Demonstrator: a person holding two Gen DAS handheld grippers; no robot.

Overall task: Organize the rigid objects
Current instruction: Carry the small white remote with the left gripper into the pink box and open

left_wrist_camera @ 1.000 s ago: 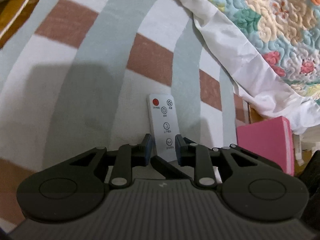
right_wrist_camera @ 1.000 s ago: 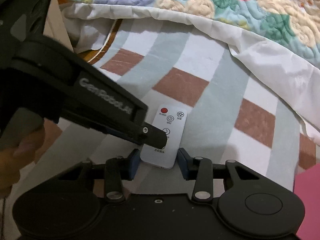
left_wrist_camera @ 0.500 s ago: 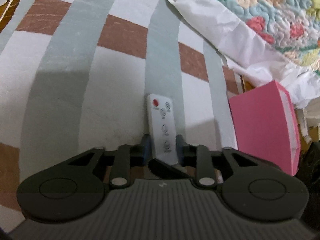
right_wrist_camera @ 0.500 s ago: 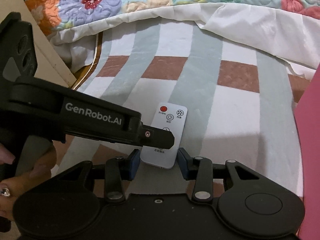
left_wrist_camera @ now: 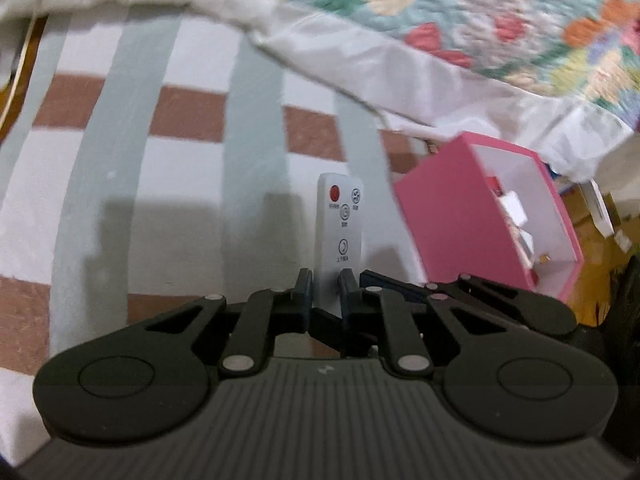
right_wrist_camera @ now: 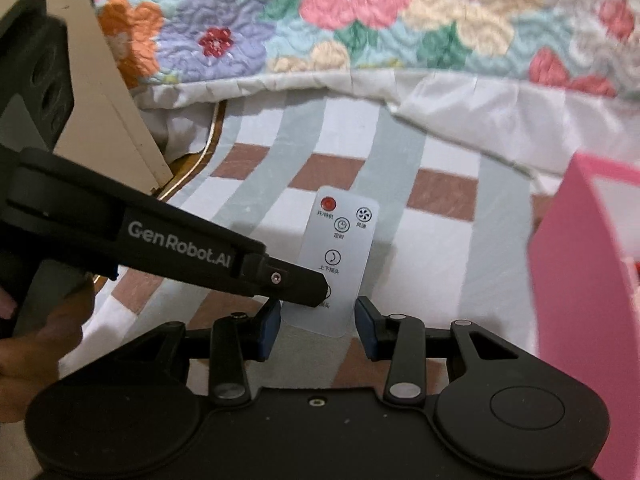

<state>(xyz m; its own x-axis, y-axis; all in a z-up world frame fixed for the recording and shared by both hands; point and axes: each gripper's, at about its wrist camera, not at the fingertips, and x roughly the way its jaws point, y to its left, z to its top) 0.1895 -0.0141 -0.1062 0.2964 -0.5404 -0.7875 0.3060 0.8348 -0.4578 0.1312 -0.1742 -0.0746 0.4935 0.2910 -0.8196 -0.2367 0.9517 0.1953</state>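
A white remote control (left_wrist_camera: 339,224) with a red power button is held edge-on by my left gripper (left_wrist_camera: 326,286), which is shut on its near end and holds it above the striped bedsheet. In the right wrist view the remote (right_wrist_camera: 340,252) faces up, with the left gripper's finger (right_wrist_camera: 280,278) across its lower part. My right gripper (right_wrist_camera: 316,322) is open, its blue pads either side of the remote's near end without touching it. A pink open box (left_wrist_camera: 472,216) stands just right of the remote, with small items inside.
The bed has a striped grey, white and brown sheet (left_wrist_camera: 160,168). A floral quilt with white lining (right_wrist_camera: 360,32) lies across the back. A beige board (right_wrist_camera: 108,92) stands at the left. Clutter and cardboard (left_wrist_camera: 596,216) lie beyond the pink box.
The left gripper has lifted the remote and carried it right toward the pink box, which now shows its open inside. The right gripper has followed and stayed open.
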